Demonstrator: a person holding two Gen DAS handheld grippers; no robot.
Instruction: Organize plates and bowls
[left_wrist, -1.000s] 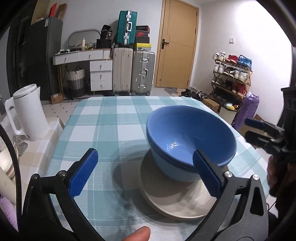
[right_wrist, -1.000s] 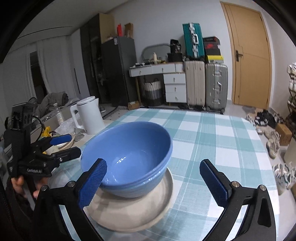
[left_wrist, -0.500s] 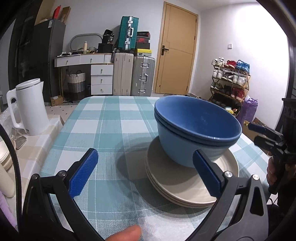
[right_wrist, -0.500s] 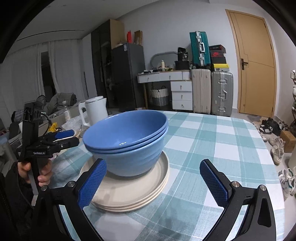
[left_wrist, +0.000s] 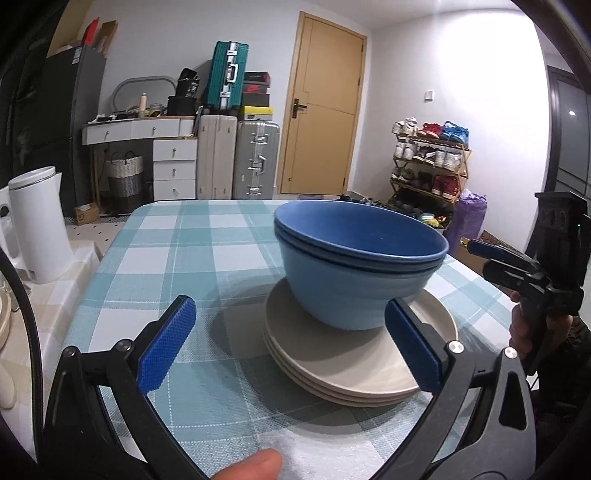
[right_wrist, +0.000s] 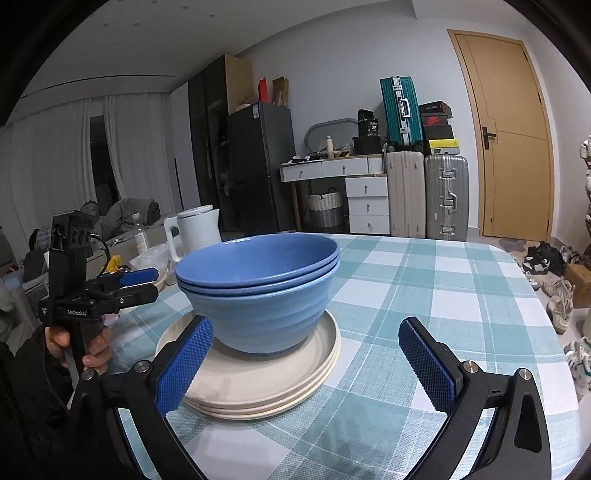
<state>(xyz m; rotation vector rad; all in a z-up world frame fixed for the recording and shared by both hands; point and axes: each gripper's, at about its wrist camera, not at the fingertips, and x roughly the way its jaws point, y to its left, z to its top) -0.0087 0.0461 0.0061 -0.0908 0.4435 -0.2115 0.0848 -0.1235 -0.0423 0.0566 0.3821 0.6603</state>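
Three nested blue bowls (left_wrist: 354, 266) stand on a stack of three cream plates (left_wrist: 365, 369) on the checked tablecloth; they also show in the right wrist view, bowls (right_wrist: 258, 291) on plates (right_wrist: 258, 384). My left gripper (left_wrist: 291, 343) is open and empty, low at the near left of the stack. My right gripper (right_wrist: 306, 358) is open and empty, low at the stack's near right side. Each gripper shows in the other's view: the right one (left_wrist: 495, 258), the left one (right_wrist: 129, 282).
A white kettle (left_wrist: 37, 229) stands on a side counter left of the table. The table (right_wrist: 461, 295) has rounded edges; shoes lie on the floor at its right. Suitcases, drawers and a door are at the back.
Both grippers have dropped lower and pulled back, so the bowls and plates now show from the side. The stack has not moved. Both stay open.
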